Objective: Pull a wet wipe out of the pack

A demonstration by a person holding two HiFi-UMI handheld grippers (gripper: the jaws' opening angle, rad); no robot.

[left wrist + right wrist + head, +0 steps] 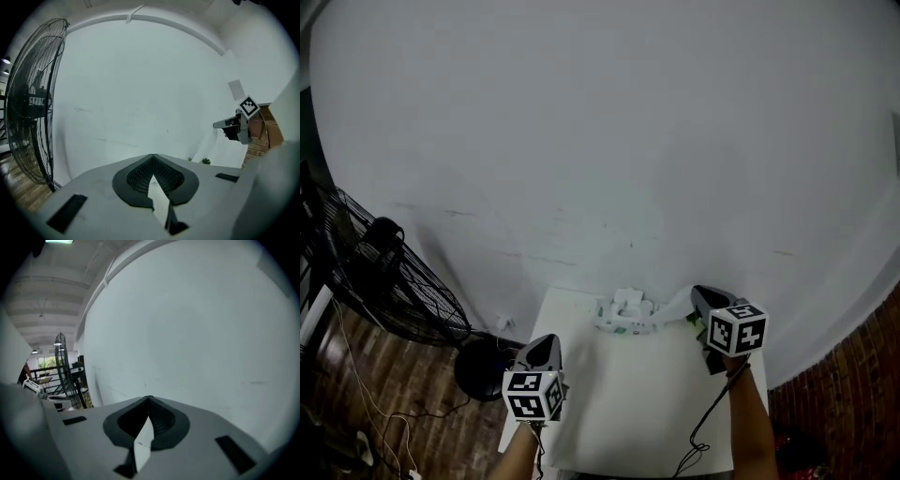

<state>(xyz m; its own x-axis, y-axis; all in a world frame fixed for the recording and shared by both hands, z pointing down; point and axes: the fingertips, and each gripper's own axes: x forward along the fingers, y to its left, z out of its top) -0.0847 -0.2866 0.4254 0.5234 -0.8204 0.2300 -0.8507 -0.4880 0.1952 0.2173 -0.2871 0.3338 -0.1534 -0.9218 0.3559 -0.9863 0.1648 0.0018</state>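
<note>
The pack [623, 319] lies at the desk's [628, 412] far edge, near its middle, flap apparently up. From it a white strip, seemingly the wet wipe [675, 305], runs right to the right gripper [699, 296]. That gripper's jaws are pressed together, a white sliver between the pads, and it is probably held raised and to the side to draw the sheet out. The left gripper [544, 345] hovers over the near-left corner with its jaws closed on nothing, well clear and not steadying the pack.
</note>
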